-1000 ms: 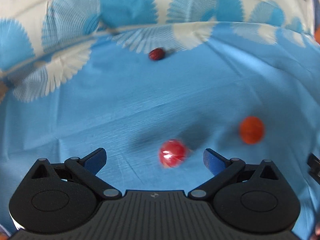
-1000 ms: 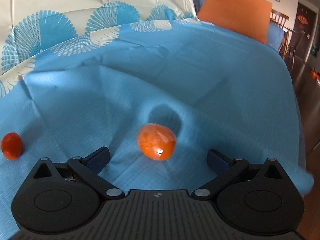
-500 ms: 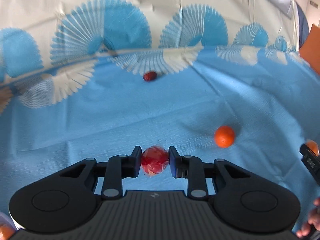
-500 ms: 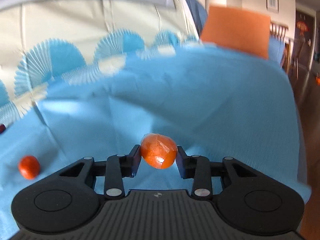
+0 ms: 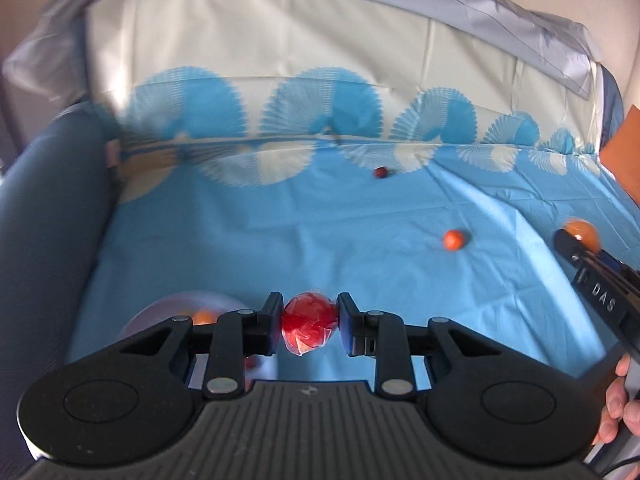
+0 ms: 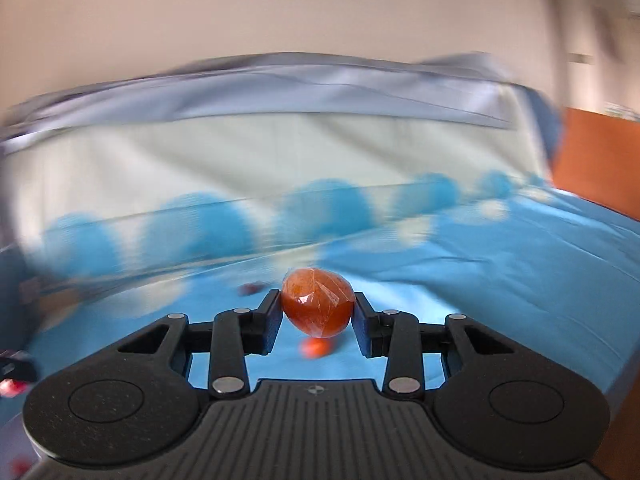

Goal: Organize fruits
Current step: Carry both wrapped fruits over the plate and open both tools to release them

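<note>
I find my left tool (image 5: 309,329) closed on a red fruit (image 5: 308,326) wrapped in clear film, both pads pressed against its sides, the fruit held above the blue cloth (image 5: 280,240). Below and left of that tool sits a pale bowl (image 5: 160,316), partly hidden by the linkage, with an orange fruit (image 5: 202,315) visible inside it. On the cloth, well apart from the tool, lie a small orange fruit (image 5: 454,239) and, farther back near the patterned border, a dark red fruit (image 5: 380,172). My right tool (image 6: 317,311) is clamped on a larger wrapped orange (image 6: 318,307), pads tight against both sides, and it is raised off the cloth (image 6: 500,280). From the left wrist view that same tool (image 5: 576,236) enters at the right edge with the orange (image 5: 585,231) at its tip and my hand (image 5: 618,408) on its handle. Under the held orange, the small orange fruit (image 6: 315,347) rests on the cloth; the dark red fruit (image 6: 250,288) shows beyond, blurred. The right wrist view is smeared, so the backrest pattern is unclear.
</note>
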### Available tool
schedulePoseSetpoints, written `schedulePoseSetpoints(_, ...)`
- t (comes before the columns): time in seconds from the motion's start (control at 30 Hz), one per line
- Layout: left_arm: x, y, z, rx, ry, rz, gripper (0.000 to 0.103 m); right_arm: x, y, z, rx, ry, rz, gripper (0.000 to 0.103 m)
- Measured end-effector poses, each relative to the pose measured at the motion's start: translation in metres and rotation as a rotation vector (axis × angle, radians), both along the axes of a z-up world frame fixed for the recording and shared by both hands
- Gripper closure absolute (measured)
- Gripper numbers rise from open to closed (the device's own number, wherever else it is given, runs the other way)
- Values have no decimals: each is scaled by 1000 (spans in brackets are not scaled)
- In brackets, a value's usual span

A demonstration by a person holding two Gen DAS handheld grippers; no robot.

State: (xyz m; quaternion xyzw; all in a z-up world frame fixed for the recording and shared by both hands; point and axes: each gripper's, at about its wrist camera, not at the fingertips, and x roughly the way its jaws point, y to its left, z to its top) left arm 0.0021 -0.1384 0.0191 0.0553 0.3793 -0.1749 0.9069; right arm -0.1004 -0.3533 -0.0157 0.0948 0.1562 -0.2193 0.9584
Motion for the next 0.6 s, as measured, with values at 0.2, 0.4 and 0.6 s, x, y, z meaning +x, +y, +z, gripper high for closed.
schedulePoseSetpoints(0.2,-72,79,12,30,37,66,71,-45,80,24,36,74,286,64)
schedulePoseSetpoints(0.4,-128,129,13,0,32,107,71,-89,139,28,61,159,417,64)
schedulePoseSetpoints(0.6,-159,152,11,-38,29,129,71,-120,183,28,-19,206,523,64)
